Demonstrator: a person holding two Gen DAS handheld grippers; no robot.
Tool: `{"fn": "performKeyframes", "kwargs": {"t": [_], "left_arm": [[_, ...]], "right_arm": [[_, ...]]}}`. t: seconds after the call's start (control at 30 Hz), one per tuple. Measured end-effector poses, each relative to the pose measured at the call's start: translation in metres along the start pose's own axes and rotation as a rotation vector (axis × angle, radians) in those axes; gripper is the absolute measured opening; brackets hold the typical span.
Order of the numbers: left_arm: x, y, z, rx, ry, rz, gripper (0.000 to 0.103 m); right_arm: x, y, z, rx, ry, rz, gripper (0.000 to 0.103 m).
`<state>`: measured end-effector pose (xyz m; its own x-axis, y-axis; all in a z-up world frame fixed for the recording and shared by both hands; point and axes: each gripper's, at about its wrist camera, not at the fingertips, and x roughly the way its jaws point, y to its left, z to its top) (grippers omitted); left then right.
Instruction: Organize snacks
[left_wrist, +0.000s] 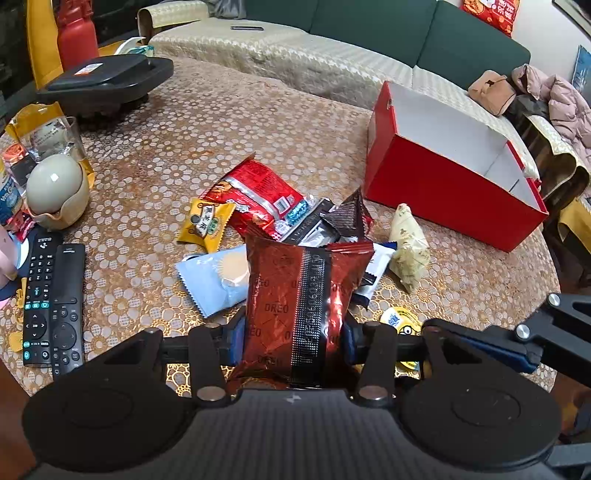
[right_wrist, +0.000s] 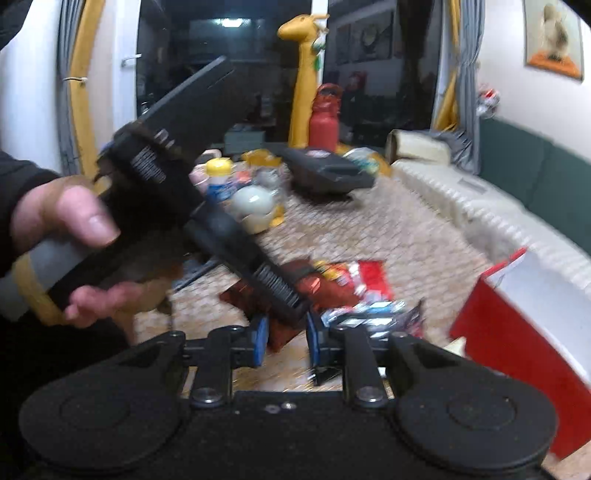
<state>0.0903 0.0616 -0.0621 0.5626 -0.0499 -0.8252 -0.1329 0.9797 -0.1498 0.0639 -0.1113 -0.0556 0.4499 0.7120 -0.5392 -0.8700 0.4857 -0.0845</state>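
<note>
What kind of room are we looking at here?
Most likely a home living room: a dark green sofa behind the patterned round table, two black remote controls, and a yellow giraffe toy.

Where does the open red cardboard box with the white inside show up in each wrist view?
Left wrist view: the open red cardboard box stands upper right on the patterned table, beyond the snack pile.
Right wrist view: it sits at the right edge, lower half, blurred and cut off by the frame.
Shared landmark: the red bottle at the far side of the table, top left in the left view, upper centre in the right.
</note>
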Motion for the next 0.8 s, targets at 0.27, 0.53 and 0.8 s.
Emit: {"fn": "performKeyframes", "kwargs": {"t": [0.27, 0.53, 0.8], "left_arm": [[0.01, -0.007, -0.007, 0.028, 0.044, 0.003, 0.046], [0.012, -0.024, -0.013, 0.085, 0.041, 0.019, 0.046], [0.011, 0.014, -0.002, -0.047, 0.026, 0.06, 0.046]], "right_arm": [[0.008, 0.013, -0.005, -0.132, 0.027, -0.028, 0.023], [0.011, 0.015, -0.013, -0.169, 0.032, -0.031, 0.034], [0.031, -0.042, -0.046, 0.157, 0.174, -0.121, 0.036]]}}
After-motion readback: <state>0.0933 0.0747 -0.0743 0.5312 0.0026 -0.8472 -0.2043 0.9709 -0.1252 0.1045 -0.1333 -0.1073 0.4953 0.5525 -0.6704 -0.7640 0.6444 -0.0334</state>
